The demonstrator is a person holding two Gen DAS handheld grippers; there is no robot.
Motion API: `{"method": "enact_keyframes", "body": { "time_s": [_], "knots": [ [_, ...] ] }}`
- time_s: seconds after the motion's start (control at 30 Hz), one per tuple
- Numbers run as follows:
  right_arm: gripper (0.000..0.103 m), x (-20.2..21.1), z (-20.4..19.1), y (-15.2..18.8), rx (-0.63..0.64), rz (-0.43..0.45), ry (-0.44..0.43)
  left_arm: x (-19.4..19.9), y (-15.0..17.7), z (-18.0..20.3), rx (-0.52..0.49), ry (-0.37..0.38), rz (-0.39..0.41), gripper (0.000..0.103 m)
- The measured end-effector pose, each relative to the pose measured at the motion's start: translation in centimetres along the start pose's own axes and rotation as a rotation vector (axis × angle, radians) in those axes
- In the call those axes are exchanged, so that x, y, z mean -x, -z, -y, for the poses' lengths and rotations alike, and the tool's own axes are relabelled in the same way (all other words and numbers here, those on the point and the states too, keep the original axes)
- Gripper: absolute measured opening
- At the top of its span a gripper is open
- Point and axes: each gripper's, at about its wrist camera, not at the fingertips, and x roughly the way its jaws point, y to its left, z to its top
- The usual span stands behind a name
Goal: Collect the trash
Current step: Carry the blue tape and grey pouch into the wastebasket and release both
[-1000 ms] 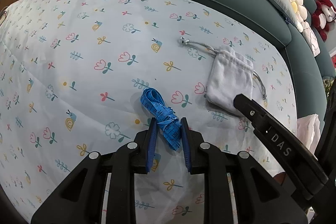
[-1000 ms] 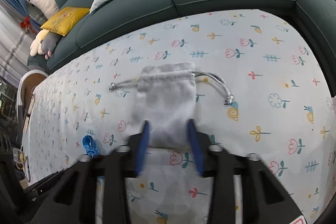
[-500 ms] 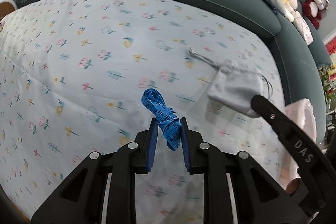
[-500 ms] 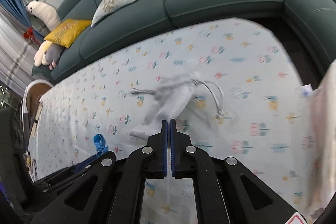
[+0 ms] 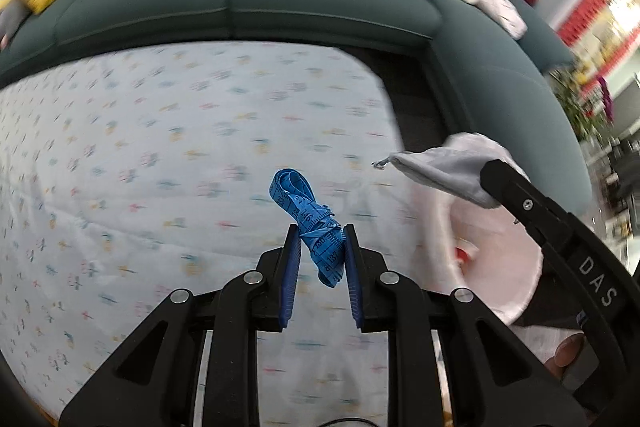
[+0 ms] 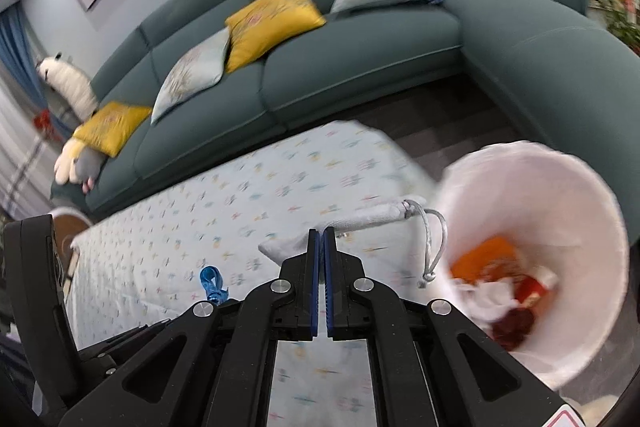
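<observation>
A dark green sofa (image 6: pixel 360 67) with yellow and grey cushions curves round behind the tabletop (image 5: pixel 160 147), which is covered by a pale cloth printed with small flowers. Just off the tabletop's right end stands a white-lined bin (image 6: pixel 560 195), tilted open toward the right wrist camera, with orange, red and white rubbish lying in its bottom. The grey drawstring pouch (image 6: pixel 360 219) hangs in the air above the cloth, close beside the bin's rim, its mouth end and looped cord (image 6: pixel 436 239) reaching toward the bin and the cord's end dangling down. The right tongs (image 6: pixel 321 239) are pressed together on the pouch's bottom edge, the blue pads almost meeting with only a thin fold of fabric between them; seen from the left wrist camera, the pouch sticks out sideways from the right tongs' black finger over the bin. The blue tape measure (image 5: pixel 316 223), a loose crumpled bundle with printed numbers, is pinched between the pads of the left tongs (image 5: pixel 320 251), which are only partly closed around it; one loop rises above the pads and a tail hangs below, all clear of the cloth. Both tongs point steeply downward, the left a little to the left of the right. At the lower right edge of the left view a fingertip (image 5: pixel 568 351) shows beside the right tool's handle.
</observation>
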Motion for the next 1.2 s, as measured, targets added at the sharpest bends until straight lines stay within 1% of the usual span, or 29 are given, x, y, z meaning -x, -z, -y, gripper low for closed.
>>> {"method": "enact_keyframes", "body": {
  "time_s": [0.2, 0.33, 0.47, 0.57, 0.83, 1.1, 1.2],
  "knots": [
    [0.003, 4.5, 5.1, -0.4, -0.047, 0.061, 0.042, 0.7, 1.0, 7.2, -0.121, 0.055, 0.008, 0.021],
    [0.003, 6.6, 8.3, -0.1, -0.073, 0.083, 0.074, 0.5, 1.6, 10.8, -0.19, 0.086, 0.001, 0.021],
    [0.003, 8.4, 11.1, 0.4, -0.105, 0.1, 0.098, 0.0, 2.2, 13.9, -0.246, 0.092, -0.007, 0.021],
    [0.003, 9.1, 12.6, 0.8, -0.123, 0.104, 0.109, -0.5, 2.8, 15.5, -0.276, 0.095, -0.014, 0.021],
    [0.003, 9.5, 14.6, 1.4, -0.148, 0.107, 0.115, -1.4, 3.9, 17.9, -0.32, 0.081, -0.033, 0.021],
    [0.003, 9.5, 15.2, 1.5, -0.149, 0.107, 0.112, -2.1, 4.2, 18.0, -0.317, 0.063, -0.044, 0.021],
    [0.003, 9.5, 15.2, 1.6, -0.149, 0.106, 0.111, -2.2, 4.1, 17.7, -0.314, 0.063, -0.043, 0.023]
  ]
}}
